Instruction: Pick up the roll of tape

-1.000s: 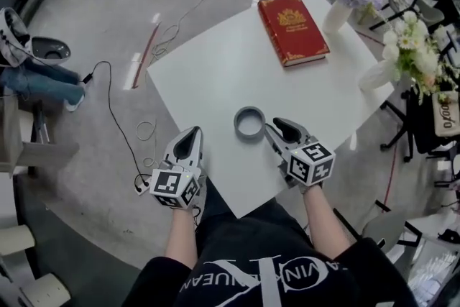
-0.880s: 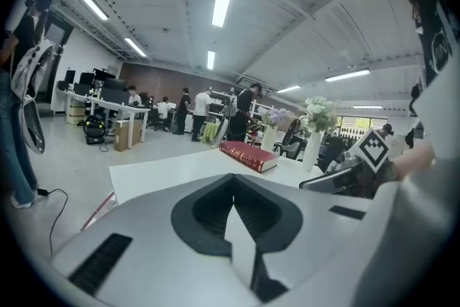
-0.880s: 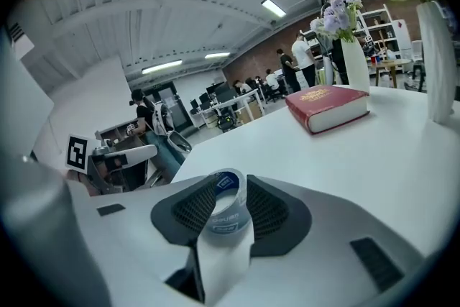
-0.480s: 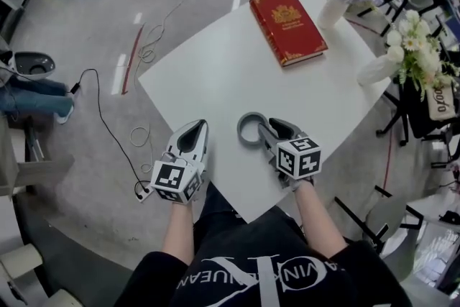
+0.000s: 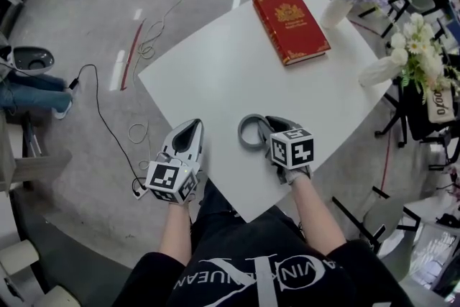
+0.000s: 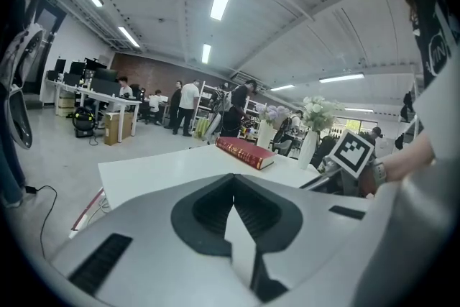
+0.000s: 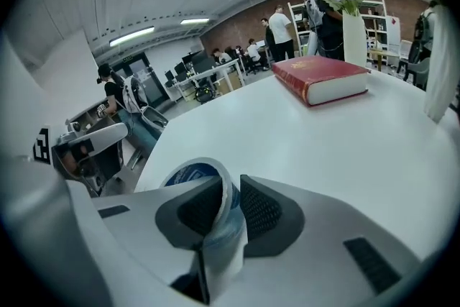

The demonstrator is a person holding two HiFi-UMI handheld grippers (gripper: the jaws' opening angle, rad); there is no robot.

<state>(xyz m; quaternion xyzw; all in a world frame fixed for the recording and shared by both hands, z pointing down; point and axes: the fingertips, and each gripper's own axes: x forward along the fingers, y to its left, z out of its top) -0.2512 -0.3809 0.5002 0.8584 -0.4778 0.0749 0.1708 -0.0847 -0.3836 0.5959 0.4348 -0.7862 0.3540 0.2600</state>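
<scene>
The grey roll of tape (image 5: 244,134) lies near the front of the white table (image 5: 215,75), tipped up a little on its near side. My right gripper (image 5: 267,127) points steeply down at it, one finger inside the ring and one outside. In the right gripper view its jaws (image 7: 228,190) are closing, and the pads sit against both faces of the tape's wall (image 7: 219,216). My left gripper (image 5: 192,127) hovers at the table's left front edge, apart from the tape. Its jaws (image 6: 233,180) are shut with nothing in them.
A red book (image 5: 290,25) lies at the far side of the table. Two white vases of flowers (image 5: 338,9) (image 5: 377,70) stand along the right edge. Cables lie on the floor (image 5: 144,47) to the left. People and desks fill the room behind.
My right gripper has sunk and tilted down over the tape's near wall, and its jaws have narrowed onto it. The roll has tipped from flat. My left gripper has shifted slightly.
</scene>
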